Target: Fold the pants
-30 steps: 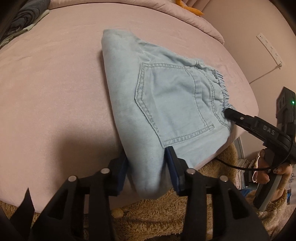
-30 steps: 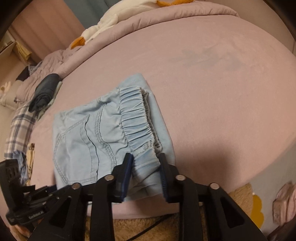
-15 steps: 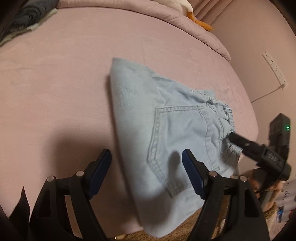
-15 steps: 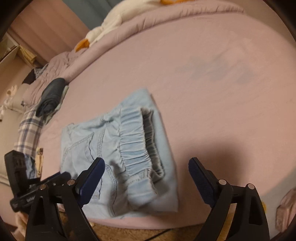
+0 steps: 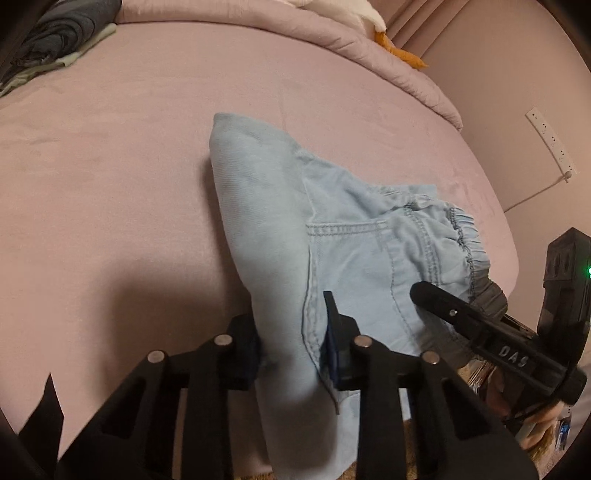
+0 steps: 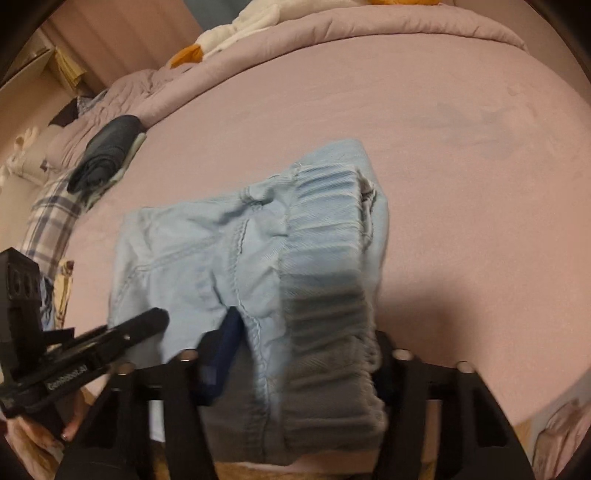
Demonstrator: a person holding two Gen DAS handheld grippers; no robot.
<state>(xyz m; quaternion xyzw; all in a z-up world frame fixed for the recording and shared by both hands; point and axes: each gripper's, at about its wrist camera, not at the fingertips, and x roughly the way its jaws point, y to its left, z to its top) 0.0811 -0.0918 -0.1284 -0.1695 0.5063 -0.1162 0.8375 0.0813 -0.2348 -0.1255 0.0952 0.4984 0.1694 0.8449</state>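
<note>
Right, left wrist view first: the folded light-blue denim pants (image 5: 332, 236) lie on the pink bedsheet (image 5: 110, 155), near edge hanging off the bed's near side. The left gripper (image 5: 291, 350) has its jaws just closed in, and the blue pads now pinch a bunched fold of the denim at the near edge, beside the stitched back pocket (image 5: 351, 266). The elastic waistband (image 5: 469, 251) sits to the right. The right gripper's black finger (image 5: 443, 306) lies on the cloth just near of that waistband; the hand behind it is mostly hidden. Far left: a dark grey rolled garment (image 5: 55, 33) on a pale cloth. Far edge: a bunched pink quilt (image 5: 351, 40) with a white-and-orange plush toy (image 5: 369, 18) on it. A white power strip (image 5: 550, 136) hangs on the right wall.

Right wrist view: blurred close in. The right gripper (image 6: 306, 350) straddles the gathered waistband; jaws have just been narrowing, and the left blue pad (image 6: 225, 347) presses the denim, while the right pad is hidden behind the cloth, so a grip on the waistband end looks right but the far side cannot be confirmed. Waistband end droops toward the camera. The left gripper's black finger (image 6: 122, 328) reaches in from the near left onto the pants' left edge. A plaid cloth (image 6: 51, 218) and the rolled garment lie far left.
</note>
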